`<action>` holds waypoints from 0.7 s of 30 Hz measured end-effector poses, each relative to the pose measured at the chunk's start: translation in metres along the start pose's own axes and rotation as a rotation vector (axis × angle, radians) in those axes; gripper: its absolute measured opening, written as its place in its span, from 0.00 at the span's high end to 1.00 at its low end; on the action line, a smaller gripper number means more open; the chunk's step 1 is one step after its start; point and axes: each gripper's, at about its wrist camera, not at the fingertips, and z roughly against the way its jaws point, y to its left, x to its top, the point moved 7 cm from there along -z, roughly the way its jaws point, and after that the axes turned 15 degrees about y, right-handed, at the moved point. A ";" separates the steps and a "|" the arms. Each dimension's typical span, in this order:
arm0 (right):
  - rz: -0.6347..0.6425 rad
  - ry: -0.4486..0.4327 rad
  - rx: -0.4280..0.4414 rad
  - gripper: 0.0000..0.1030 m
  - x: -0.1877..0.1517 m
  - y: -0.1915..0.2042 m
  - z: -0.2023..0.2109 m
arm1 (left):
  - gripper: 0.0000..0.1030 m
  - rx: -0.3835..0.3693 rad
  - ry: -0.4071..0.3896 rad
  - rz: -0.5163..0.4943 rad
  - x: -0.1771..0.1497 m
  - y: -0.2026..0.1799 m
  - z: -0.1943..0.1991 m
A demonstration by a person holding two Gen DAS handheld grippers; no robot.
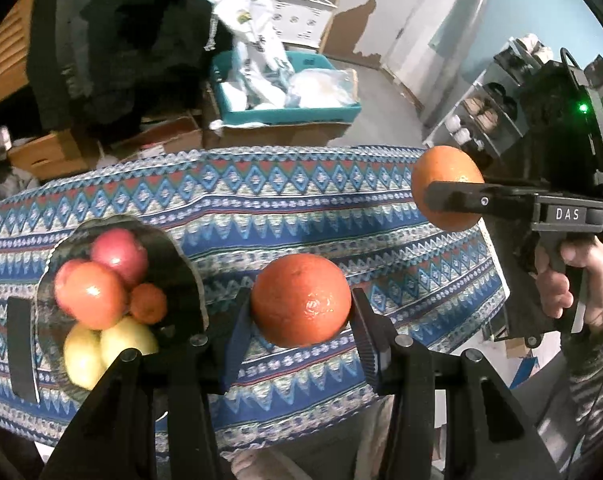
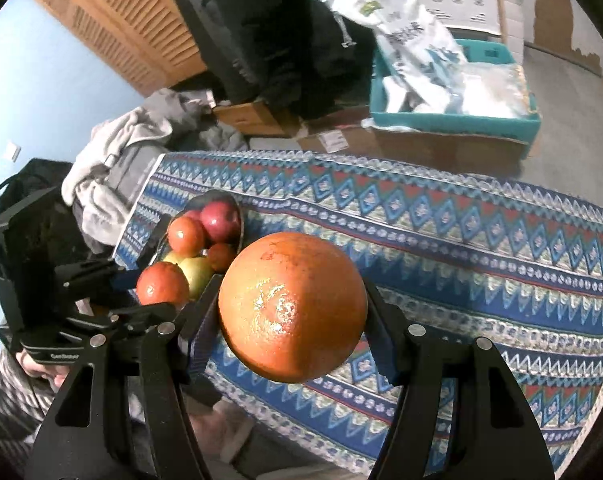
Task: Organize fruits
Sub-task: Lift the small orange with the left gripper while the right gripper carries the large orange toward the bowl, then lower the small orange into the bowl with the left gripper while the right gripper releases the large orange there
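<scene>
Bowl (image 1: 189, 276) on the counter (image 1: 301, 208) already has approx 5 fruits. Left gripper (image 1: 301, 308) jaws clamped on an orange (image 1: 301, 300), right gripper (image 2: 293, 312) clamped on a bigger orange (image 2: 291, 306), both midair w/ nothing else loose. Prob nearly done.

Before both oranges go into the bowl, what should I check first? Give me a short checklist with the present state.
1. Left claw grips its orange: ok.
2. Right claw grips its orange: ok.
3. Both oranges lifted off the cloth: ok.
4. Room in the bowl, already holding about five fruits: cannot tell.
5. Cloth between oranges and bowl free of obstacles: ok.
</scene>
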 end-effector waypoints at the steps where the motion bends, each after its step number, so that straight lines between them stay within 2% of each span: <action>1: 0.006 0.004 0.000 0.37 0.003 0.005 -0.003 | 0.53 -0.001 -0.003 0.008 -0.001 0.004 0.001; 13: 0.069 0.074 0.010 0.37 0.030 0.060 -0.047 | 0.53 -0.006 -0.026 0.113 -0.022 0.062 0.014; 17: 0.091 0.099 0.012 0.37 0.040 0.080 -0.064 | 0.53 0.025 -0.041 0.127 -0.029 0.080 0.017; 21: 0.097 0.122 0.015 0.37 0.049 0.095 -0.083 | 0.53 0.021 -0.039 0.168 -0.038 0.102 0.017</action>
